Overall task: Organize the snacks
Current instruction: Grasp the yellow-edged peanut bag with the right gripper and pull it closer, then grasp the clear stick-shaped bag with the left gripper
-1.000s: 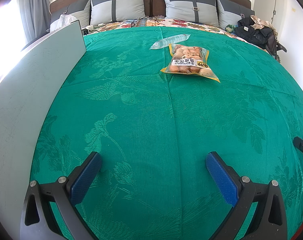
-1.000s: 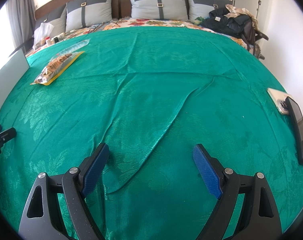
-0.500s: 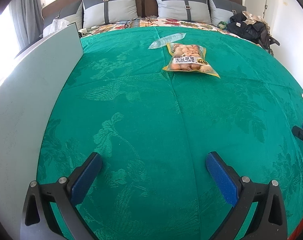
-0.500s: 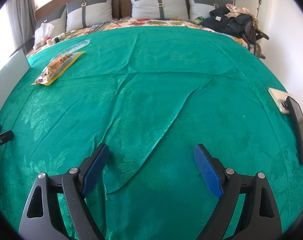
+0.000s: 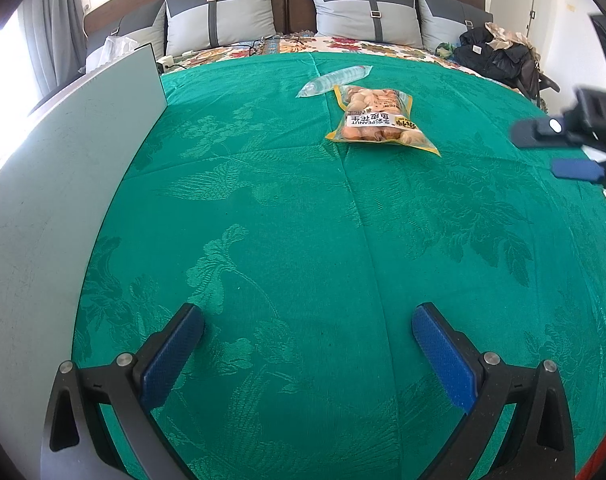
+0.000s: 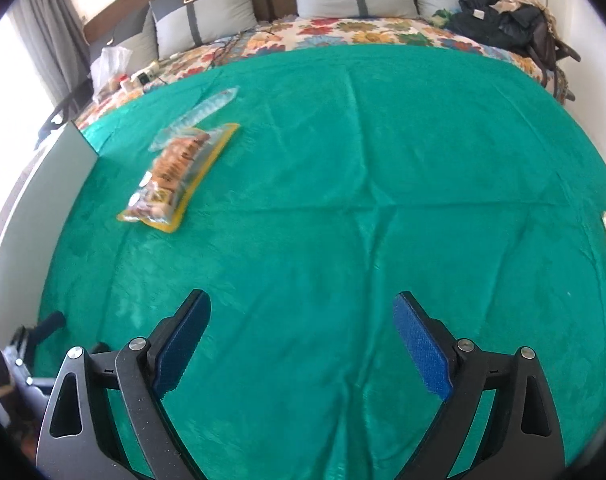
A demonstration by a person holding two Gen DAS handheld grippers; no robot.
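two snack packs lie well apart from both grippers, far up the green bedspread (image 5: 303, 220): a yellow-edged peanut bag (image 5: 379, 120) and, touching its far corner, a clear slim packet (image 5: 335, 77).

from the left gripper (image 5: 307, 356) the peanut bag sits at about 12 to 1 o'clock, with its long axis running roughly along the line the fingers point, the near end skewed a little to the right. the clear slim packet lies beyond it, slanting from about 11 towards 1 o'clock. the left fingers stand wide apart with only cloth between them.

from the right gripper (image 6: 302, 344) the same bag (image 6: 179, 178) lies at about 10 to 11 o'clock, its long axis slanting from lower left to upper right, and the clear packet (image 6: 195, 118) is just past it on the same slant. the right jaws are opening, nothing between them, and this view is motion-blurred.

in the left view the right gripper (image 5: 559, 148) shows at 2 to 3 o'clock, level with the bag's near end, so it looks the nearer of the two. my judgement: a grasp across the bag's short width would need the right fingers swung left and turned square to that slant.

a grey board (image 5: 63, 168) stands along the left edge at 9 to 10 o'clock.
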